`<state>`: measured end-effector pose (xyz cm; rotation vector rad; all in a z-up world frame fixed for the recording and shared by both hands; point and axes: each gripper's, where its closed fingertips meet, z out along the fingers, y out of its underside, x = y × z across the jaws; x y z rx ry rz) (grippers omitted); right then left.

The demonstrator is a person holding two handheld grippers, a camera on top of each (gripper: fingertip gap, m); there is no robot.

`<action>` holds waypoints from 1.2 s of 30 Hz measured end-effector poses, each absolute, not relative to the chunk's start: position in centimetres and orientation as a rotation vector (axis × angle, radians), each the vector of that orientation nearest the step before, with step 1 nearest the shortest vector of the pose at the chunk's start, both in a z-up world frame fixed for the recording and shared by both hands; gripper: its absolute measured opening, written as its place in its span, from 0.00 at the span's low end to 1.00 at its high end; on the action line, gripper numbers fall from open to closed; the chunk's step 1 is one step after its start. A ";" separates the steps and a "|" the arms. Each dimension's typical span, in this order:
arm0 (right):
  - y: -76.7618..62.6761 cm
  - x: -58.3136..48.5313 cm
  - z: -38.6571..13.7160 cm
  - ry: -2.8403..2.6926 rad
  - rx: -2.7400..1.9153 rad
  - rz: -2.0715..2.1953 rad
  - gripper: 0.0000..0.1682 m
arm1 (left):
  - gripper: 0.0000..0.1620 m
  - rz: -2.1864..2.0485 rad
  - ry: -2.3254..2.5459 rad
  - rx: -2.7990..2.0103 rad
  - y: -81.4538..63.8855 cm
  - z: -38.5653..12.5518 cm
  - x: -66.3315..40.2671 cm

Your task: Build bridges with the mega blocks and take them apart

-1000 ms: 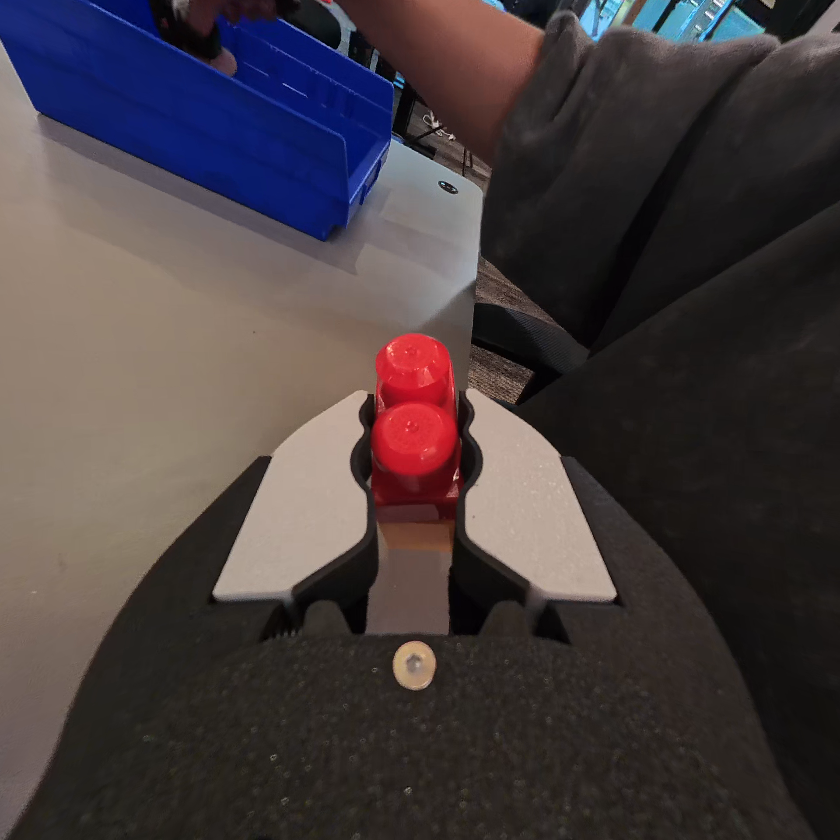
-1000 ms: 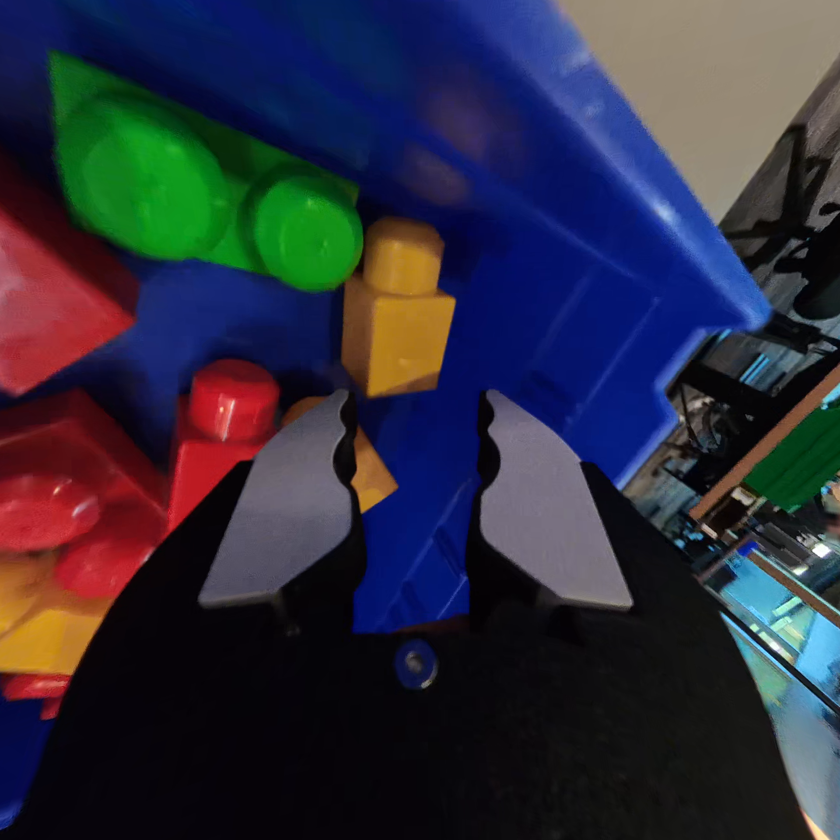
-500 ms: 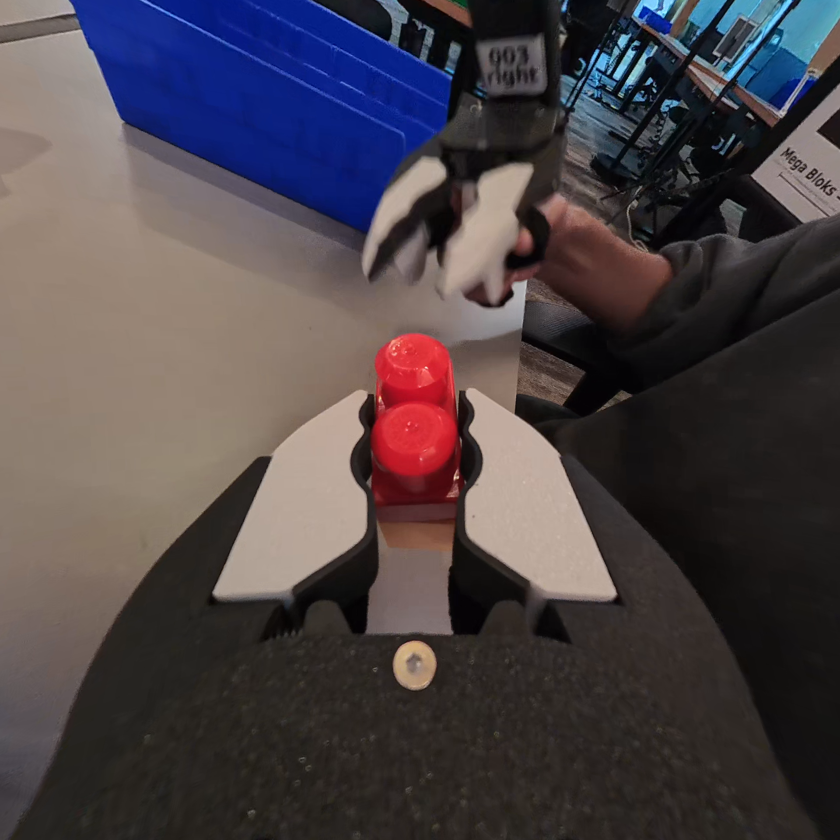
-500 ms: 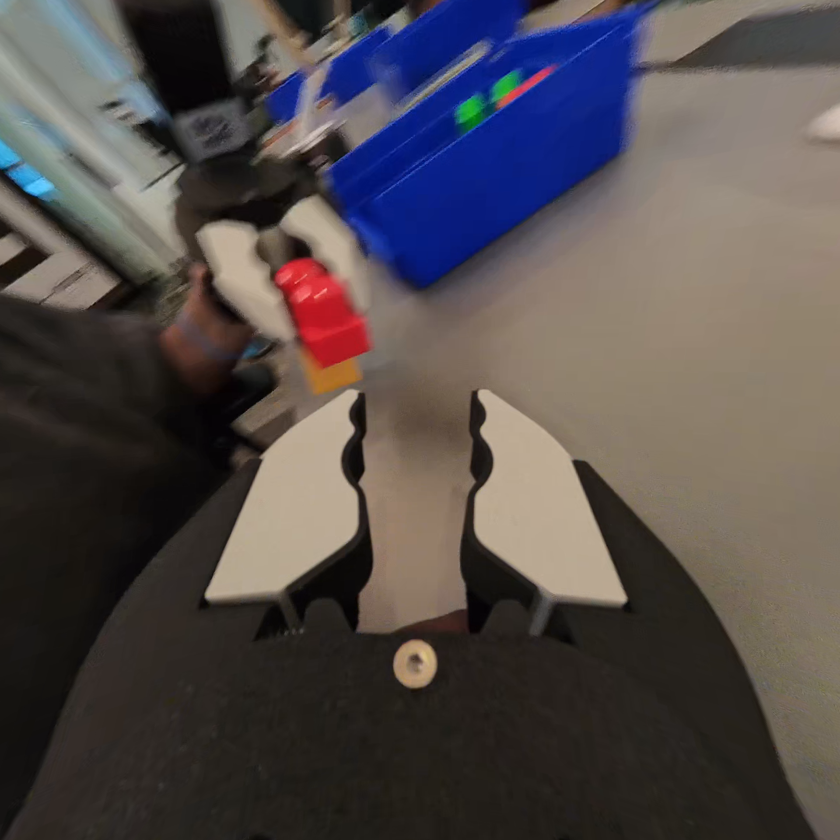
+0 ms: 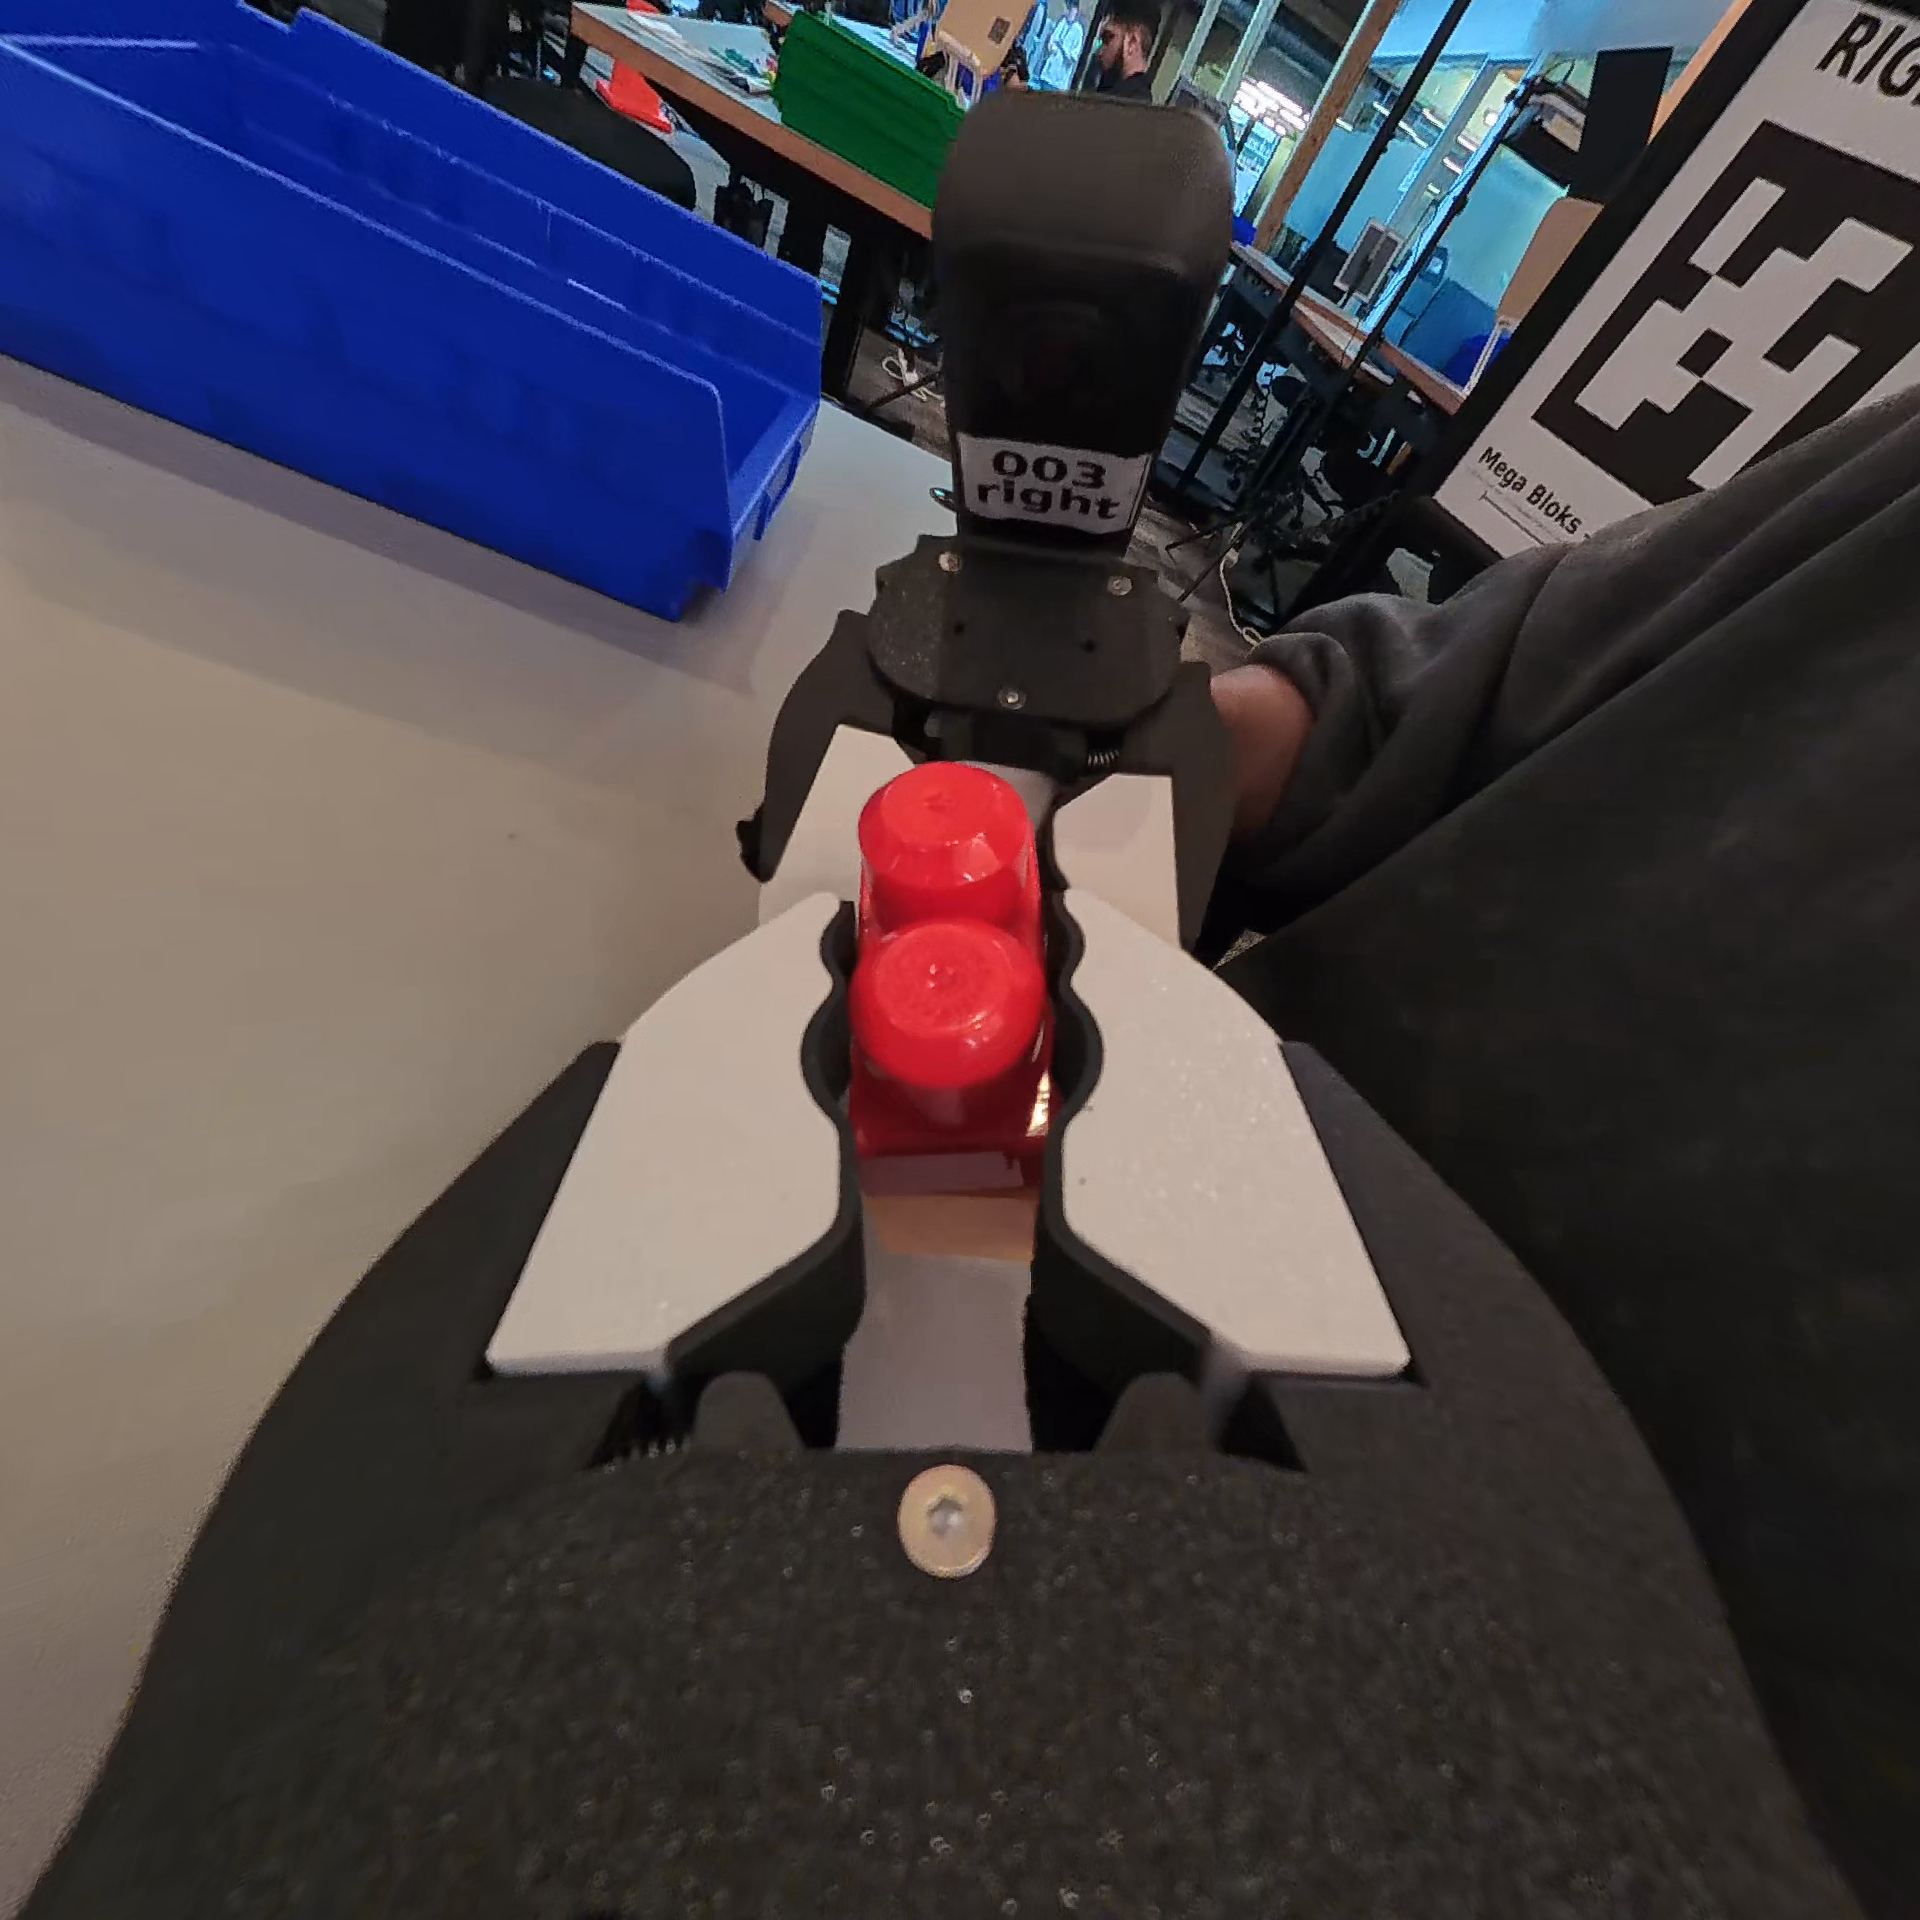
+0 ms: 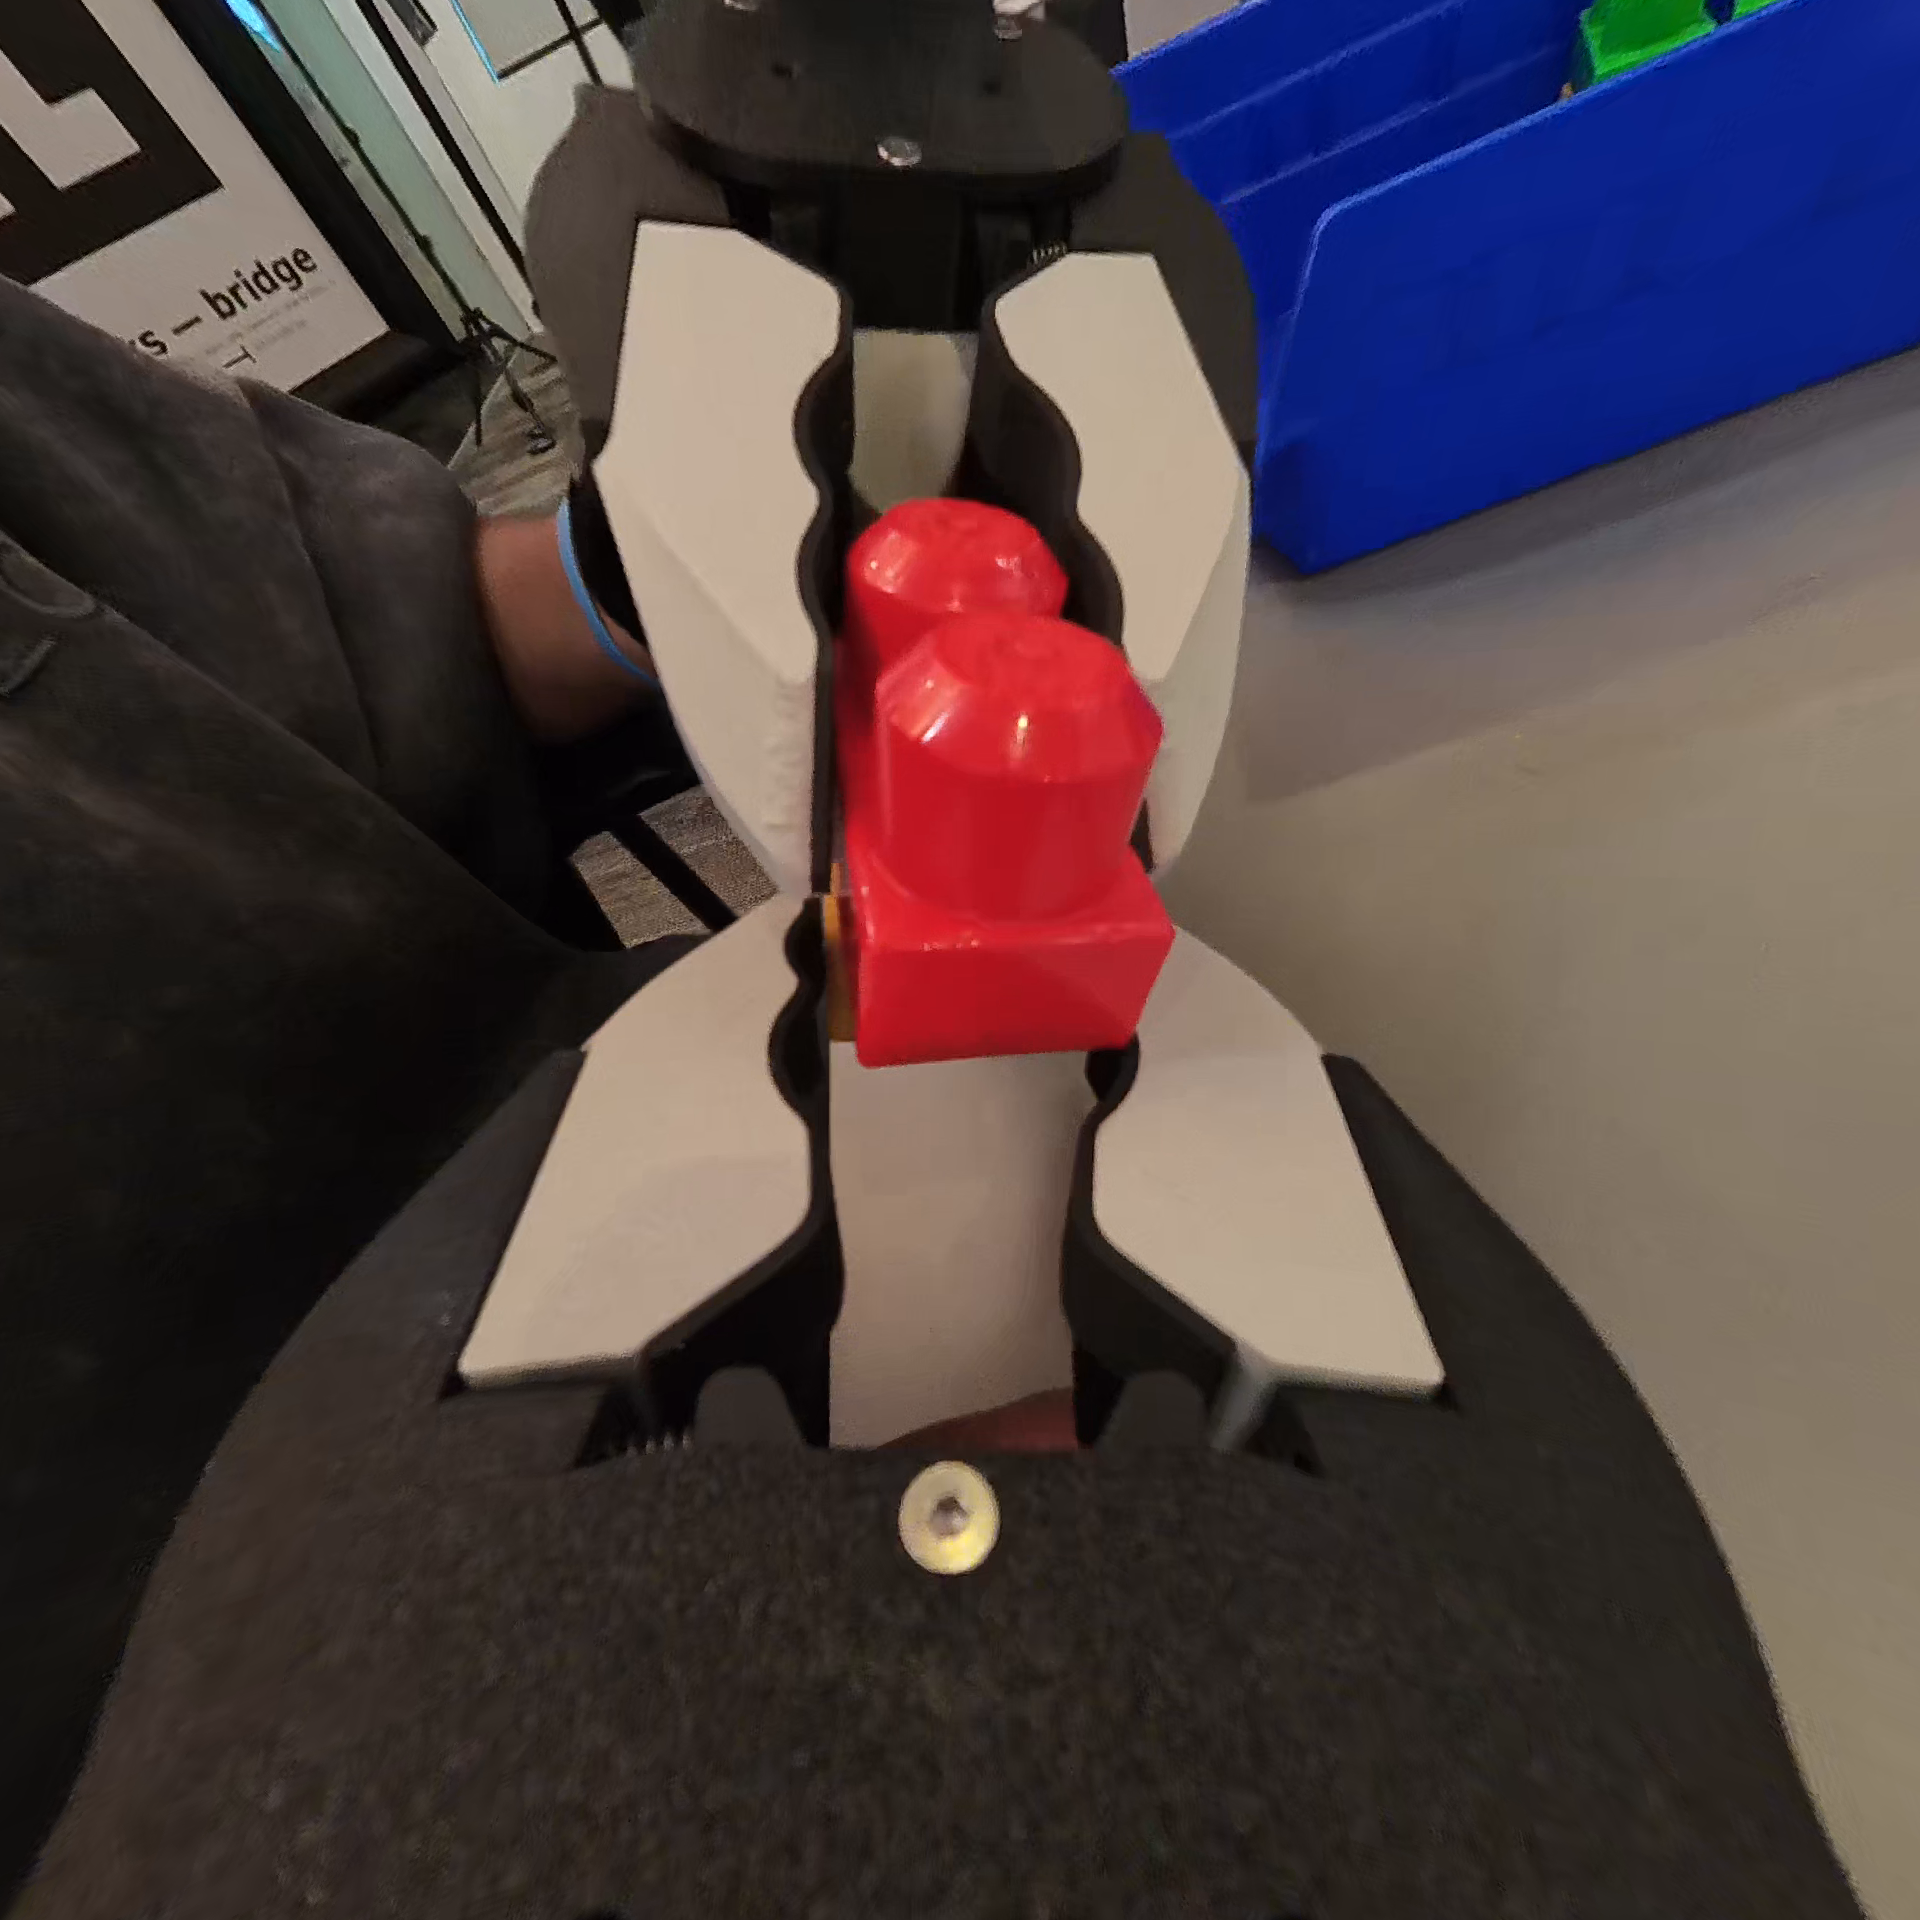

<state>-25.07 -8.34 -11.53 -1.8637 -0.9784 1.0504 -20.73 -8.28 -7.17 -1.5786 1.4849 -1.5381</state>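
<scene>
I work at a pale grey table (image 5: pixel 260 935) with a blue bin (image 5: pixel 416 343) on it. Beyond its edge a wood-topped desk (image 5: pixel 748 114) on dark legs carries a green crate (image 5: pixel 862 104). A black-and-white marker board (image 5: pixel 1714 291) stands on my right, bluish glass panes (image 5: pixel 1455 125) behind it

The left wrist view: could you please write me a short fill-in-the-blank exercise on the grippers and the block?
The left gripper is shut on a ___ two-stud block.
The right gripper faces it with its jaws ___.
The bin on the table is ___.
Missing words: red; open; blue.
</scene>
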 end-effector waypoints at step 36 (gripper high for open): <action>-5.6 -9.4 -9.3 -0.968 -1.975 0.494 0.22 | 0.21 -1.364 1.405 -1.614 -5.1 -6.5 -22.8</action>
